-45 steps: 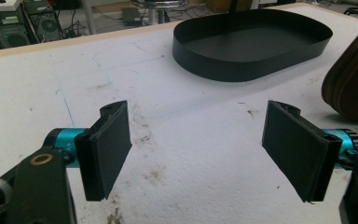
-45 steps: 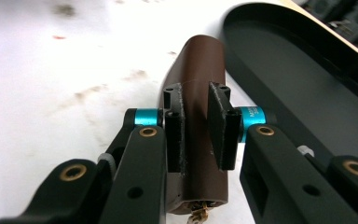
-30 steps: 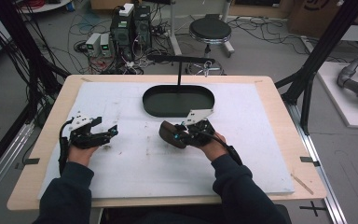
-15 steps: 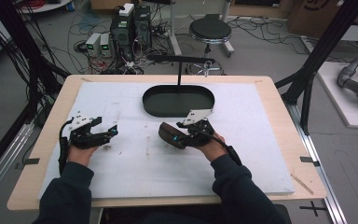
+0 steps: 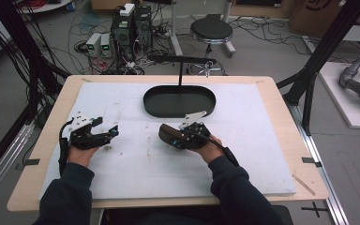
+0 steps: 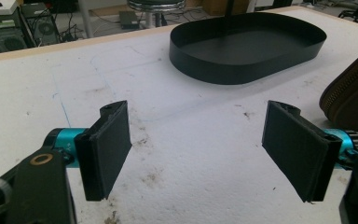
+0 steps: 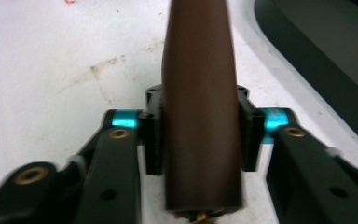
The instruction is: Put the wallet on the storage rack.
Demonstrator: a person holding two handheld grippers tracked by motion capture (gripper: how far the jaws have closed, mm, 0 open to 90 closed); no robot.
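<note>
A dark brown zipped pouch (image 5: 168, 135) lies just above the white mat, held at mid-table. My right gripper (image 5: 183, 137) is shut on it; in the right gripper view the pouch (image 7: 200, 98) stands between both jaws, squeezed at its sides. The pouch's zipper edge (image 6: 354, 95) shows at the right of the left gripper view. My left gripper (image 5: 108, 132) rests low over the mat at the left, open, with bare mat between its pads (image 6: 106, 144). A black oval tray (image 5: 179, 101) sits behind the pouch, empty.
A thin black post with a crossbar (image 5: 181, 69) rises behind the tray. The white mat (image 5: 136, 164) covers most of the wooden table (image 5: 286, 117) and carries small dirt marks. Cables, computers and a stool stand on the floor beyond the far edge.
The right gripper with the pouch has drifted slightly toward the person and left. The left gripper has hardly moved.
</note>
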